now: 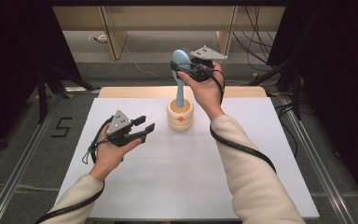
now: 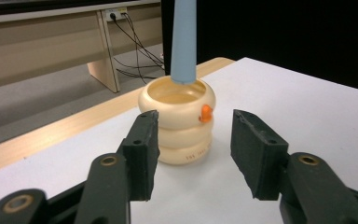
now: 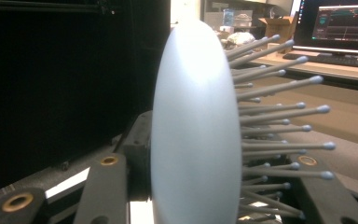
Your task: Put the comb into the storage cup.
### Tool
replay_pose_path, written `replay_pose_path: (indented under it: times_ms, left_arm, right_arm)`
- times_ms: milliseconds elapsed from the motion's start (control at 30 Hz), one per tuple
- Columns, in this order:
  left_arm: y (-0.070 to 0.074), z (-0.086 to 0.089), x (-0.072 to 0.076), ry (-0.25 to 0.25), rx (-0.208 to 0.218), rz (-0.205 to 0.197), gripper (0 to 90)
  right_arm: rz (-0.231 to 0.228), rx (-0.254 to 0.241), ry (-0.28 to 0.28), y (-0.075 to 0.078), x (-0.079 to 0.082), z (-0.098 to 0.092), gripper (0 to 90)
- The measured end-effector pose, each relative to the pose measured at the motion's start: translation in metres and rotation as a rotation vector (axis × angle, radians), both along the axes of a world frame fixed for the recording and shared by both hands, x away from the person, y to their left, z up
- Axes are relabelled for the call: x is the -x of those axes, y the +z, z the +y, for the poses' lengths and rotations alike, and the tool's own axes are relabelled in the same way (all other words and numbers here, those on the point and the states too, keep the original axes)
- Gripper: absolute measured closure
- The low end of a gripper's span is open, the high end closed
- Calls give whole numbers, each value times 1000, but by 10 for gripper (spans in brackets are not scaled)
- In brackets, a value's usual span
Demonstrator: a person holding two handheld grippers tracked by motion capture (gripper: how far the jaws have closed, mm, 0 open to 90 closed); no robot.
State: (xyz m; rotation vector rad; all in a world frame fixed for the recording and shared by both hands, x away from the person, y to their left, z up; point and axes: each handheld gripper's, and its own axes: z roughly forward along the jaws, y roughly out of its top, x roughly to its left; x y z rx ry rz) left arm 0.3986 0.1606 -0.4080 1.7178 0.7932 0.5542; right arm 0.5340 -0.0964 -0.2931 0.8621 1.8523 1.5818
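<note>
Hairbrush pinched at its head, handle down in the holder

We saw the right gripper [image 1: 186, 70] clamped on the head of the blue hairbrush [image 1: 181, 74], its handle standing in the cream ringed holder [image 1: 180, 115] near the table's [image 1: 135, 186] far edge (bristles facing sideways). We held the left gripper [image 1: 144, 129] spread and empty, just left of the holder, with bare white tabletop on the near side.

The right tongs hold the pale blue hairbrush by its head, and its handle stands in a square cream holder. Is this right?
Not quite. The high view shows the cream holder is round, made of stacked rings. The rest holds: right tongs grip the pale blue hairbrush by its head.
</note>
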Motion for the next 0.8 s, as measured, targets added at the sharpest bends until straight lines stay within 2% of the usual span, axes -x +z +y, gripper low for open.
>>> replay_pose_path:
  times_ms: [100, 300, 567, 700, 800]
  left_arm:
    - [-7, 2, 10, 2, 5, -5, 478]
    - [-19, 4, 26, 0, 0, 21, 385]
    - [-24, 13, 38, 7, 10, 20, 277]
    - [-25, 16, 46, 3, 23, 3, 213]
    - [-27, 17, 51, 4, 12, 3, 175]
  right_arm:
    - [-1, 2, -4, -2, -1, 0, 527]
    - [1, 7, -7, -4, -2, 0, 525]
    - [5, 17, -13, -9, -5, 1, 523]
    - [13, 13, -13, -10, -5, 3, 521]
    - [14, 21, -16, -12, -6, 3, 521]
